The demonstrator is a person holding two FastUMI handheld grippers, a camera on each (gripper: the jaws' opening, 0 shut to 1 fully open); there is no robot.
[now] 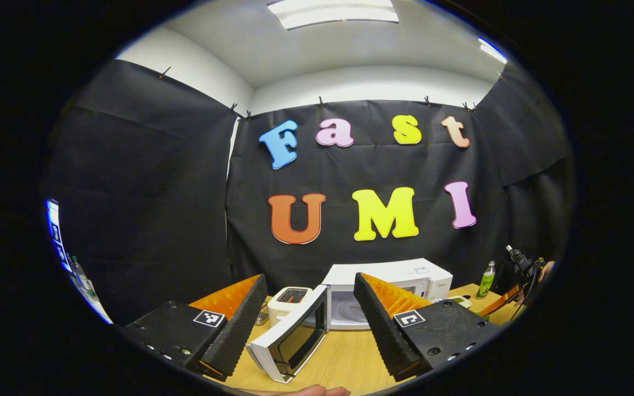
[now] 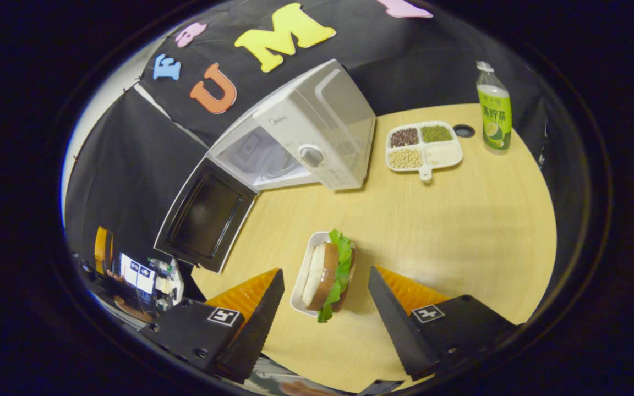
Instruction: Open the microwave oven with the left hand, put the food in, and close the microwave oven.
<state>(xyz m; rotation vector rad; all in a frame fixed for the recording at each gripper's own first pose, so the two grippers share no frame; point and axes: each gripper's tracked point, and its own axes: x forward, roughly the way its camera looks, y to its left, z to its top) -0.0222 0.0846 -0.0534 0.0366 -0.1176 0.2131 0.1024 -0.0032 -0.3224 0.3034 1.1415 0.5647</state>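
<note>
Hovering wide open, your right gripper (image 2: 325,305) straddles the sandwich (image 2: 331,275) on its tray (image 2: 301,286), long axis pointing ahead; the microwave (image 2: 295,137), door (image 2: 204,223) open, waits beyond. Left gripper (image 1: 309,324) gapes empty.

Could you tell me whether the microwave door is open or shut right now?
Open. The microwave door is swung wide from the microwave, exposing the white cavity; the left gripper view shows it open too.

Black cloth (image 1: 146,192) clipped up as booth walls on 3 sides. White wall (image 1: 372,82) above. Ceiling (image 1: 322,44) w/ lit panel (image 1: 339,11). Light-wood table (image 2: 460,220), one small dark hole (image 2: 464,130) nr far edge.
</note>
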